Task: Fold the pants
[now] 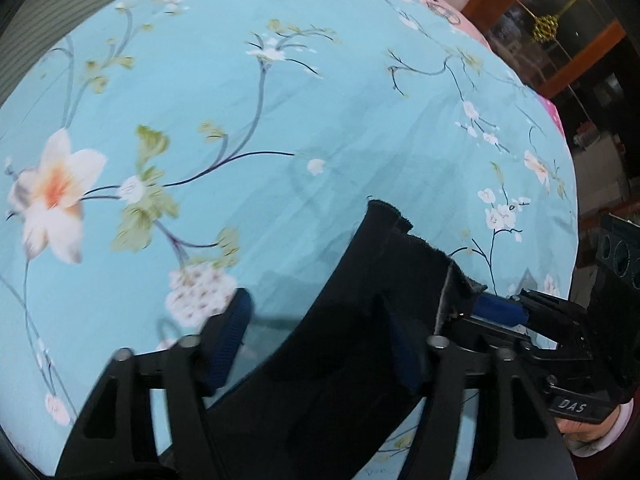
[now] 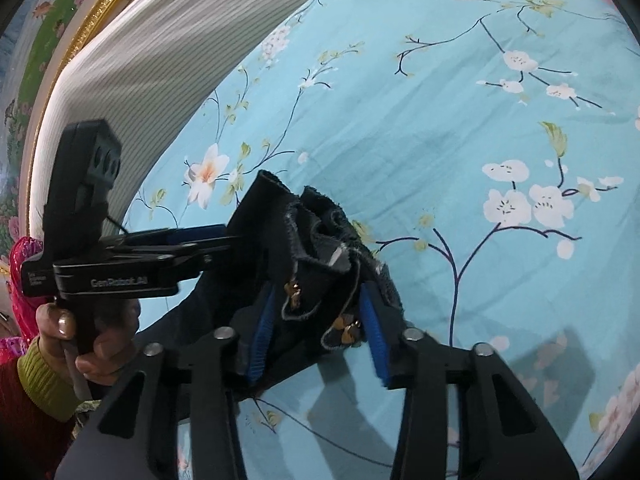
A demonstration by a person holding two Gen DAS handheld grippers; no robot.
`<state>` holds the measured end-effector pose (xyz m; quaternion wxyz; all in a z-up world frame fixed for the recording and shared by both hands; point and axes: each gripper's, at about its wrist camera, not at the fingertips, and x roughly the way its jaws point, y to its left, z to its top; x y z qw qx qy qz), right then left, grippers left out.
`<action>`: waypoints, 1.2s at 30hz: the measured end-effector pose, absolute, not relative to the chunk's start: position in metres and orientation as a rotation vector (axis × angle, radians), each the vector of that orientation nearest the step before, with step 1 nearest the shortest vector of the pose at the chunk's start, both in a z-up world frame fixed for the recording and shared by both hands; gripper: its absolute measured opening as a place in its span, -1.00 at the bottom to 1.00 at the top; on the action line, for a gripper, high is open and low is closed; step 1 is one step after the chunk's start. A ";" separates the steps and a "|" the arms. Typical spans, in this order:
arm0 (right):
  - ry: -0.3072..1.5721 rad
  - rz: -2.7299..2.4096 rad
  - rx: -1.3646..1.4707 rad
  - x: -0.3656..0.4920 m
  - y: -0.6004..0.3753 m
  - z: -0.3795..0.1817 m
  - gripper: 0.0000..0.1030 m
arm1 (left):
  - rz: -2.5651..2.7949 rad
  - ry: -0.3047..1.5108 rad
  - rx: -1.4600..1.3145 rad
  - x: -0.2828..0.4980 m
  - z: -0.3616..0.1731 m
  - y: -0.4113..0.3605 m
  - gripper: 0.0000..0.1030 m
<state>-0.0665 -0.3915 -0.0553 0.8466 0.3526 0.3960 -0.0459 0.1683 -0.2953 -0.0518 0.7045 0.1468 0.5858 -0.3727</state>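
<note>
Black gripper (image 2: 316,332), blue pads (image 2: 264,332), silver screws, yellow-green cuff (image 2: 44,376)

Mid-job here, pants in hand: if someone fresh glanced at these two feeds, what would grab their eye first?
First, the dark pants, bunched and held up off the bed between the two grippers, waistband hardware glinting in the right wrist view. The right gripper has its blue pads on either side of the fabric; the left gripper comes in from the left, shut on an edge. Behind it all spreads the turquoise floral bedsheet, with a big white-and-orange flower at left.
</note>
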 end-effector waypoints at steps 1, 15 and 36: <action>0.843 -0.092 0.734 -0.064 -0.391 -0.057 -0.46 | -0.842 1.310 0.320 0.169 -0.053 -0.299 -0.33; 0.746 -0.058 0.721 -0.096 -0.393 -0.016 -0.85 | -1.000 1.166 0.350 0.142 -0.007 -0.320 -0.88; 0.846 -0.086 0.867 -0.104 -0.397 -0.056 -0.09 | -1.033 1.313 0.426 0.158 -0.047 -0.326 -0.43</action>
